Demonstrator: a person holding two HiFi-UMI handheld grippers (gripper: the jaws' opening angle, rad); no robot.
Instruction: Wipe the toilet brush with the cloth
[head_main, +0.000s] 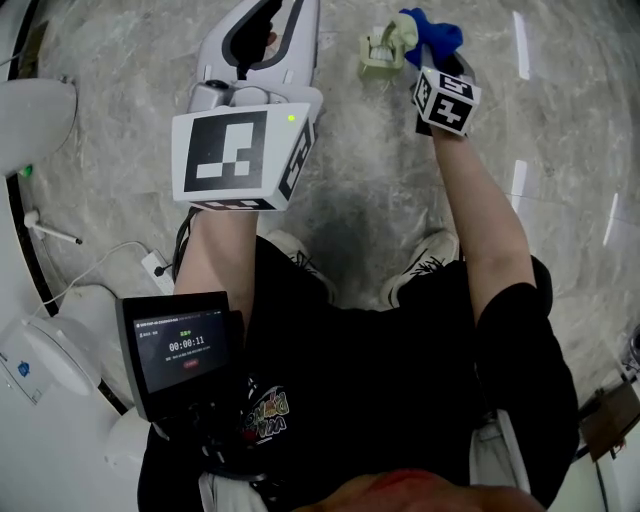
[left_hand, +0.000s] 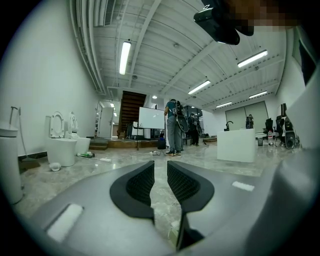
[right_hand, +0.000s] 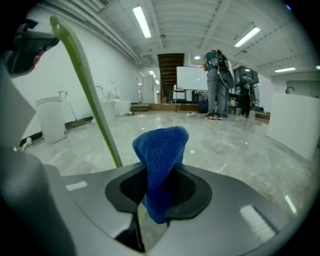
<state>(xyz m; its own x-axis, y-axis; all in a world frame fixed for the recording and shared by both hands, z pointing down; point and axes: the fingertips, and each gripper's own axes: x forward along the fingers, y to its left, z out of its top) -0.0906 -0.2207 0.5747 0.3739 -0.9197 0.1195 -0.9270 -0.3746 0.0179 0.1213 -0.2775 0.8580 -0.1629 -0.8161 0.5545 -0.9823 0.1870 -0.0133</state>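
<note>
A pale green toilet brush (head_main: 383, 48) stands on the marble floor just left of my right gripper. Its thin green handle (right_hand: 92, 100) rises slanting at the left of the right gripper view. My right gripper (head_main: 435, 48) (right_hand: 162, 172) is shut on a blue cloth (head_main: 435, 28) (right_hand: 161, 150), which sticks up in a folded hump between the pads. The cloth hangs close to the brush; I cannot tell if they touch. My left gripper (head_main: 270, 12) (left_hand: 159, 165) is held about level farther left, its jaws a narrow gap apart with nothing between them.
White toilets (head_main: 35, 110) (left_hand: 62, 147) line the left wall, with a cable and power strip (head_main: 155, 268) on the floor beside them. A small screen (head_main: 180, 345) hangs at my chest. Far off stand people (left_hand: 174, 127), a whiteboard (left_hand: 151, 117) and a white counter (left_hand: 236, 145).
</note>
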